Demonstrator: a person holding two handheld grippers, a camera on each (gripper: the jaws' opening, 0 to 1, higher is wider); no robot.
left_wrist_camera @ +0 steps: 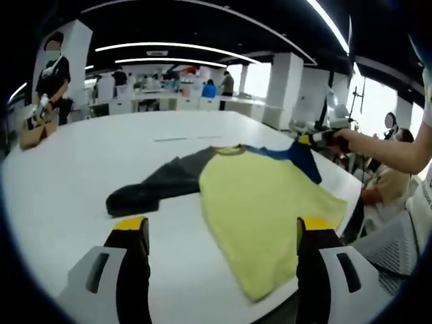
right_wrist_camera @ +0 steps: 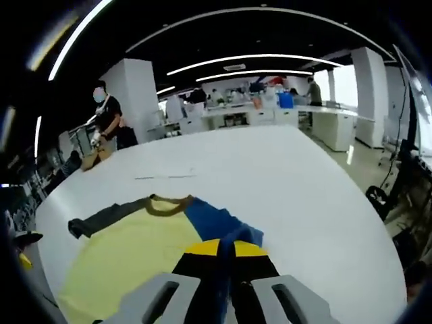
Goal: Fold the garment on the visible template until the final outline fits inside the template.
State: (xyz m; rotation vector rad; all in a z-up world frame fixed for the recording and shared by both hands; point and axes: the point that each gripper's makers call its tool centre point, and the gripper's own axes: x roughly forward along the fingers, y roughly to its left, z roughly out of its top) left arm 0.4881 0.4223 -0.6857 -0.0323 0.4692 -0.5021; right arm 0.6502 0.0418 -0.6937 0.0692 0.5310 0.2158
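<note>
A yellow-bodied shirt (left_wrist_camera: 260, 206) with one dark grey sleeve and one blue sleeve lies mid-frame on the white table (left_wrist_camera: 81, 169); the left gripper (left_wrist_camera: 223, 233) gapes wide at bottom, while the right gripper (left_wrist_camera: 312, 139) pinches the blue sleeve at right

A big white table (left_wrist_camera: 74, 169) stands in an open office with white square pillars (right_wrist_camera: 131, 94), curved ceiling light strips (left_wrist_camera: 175, 47), bright windows (right_wrist_camera: 344, 84) and what look like desks (right_wrist_camera: 270, 111) behind.
</note>
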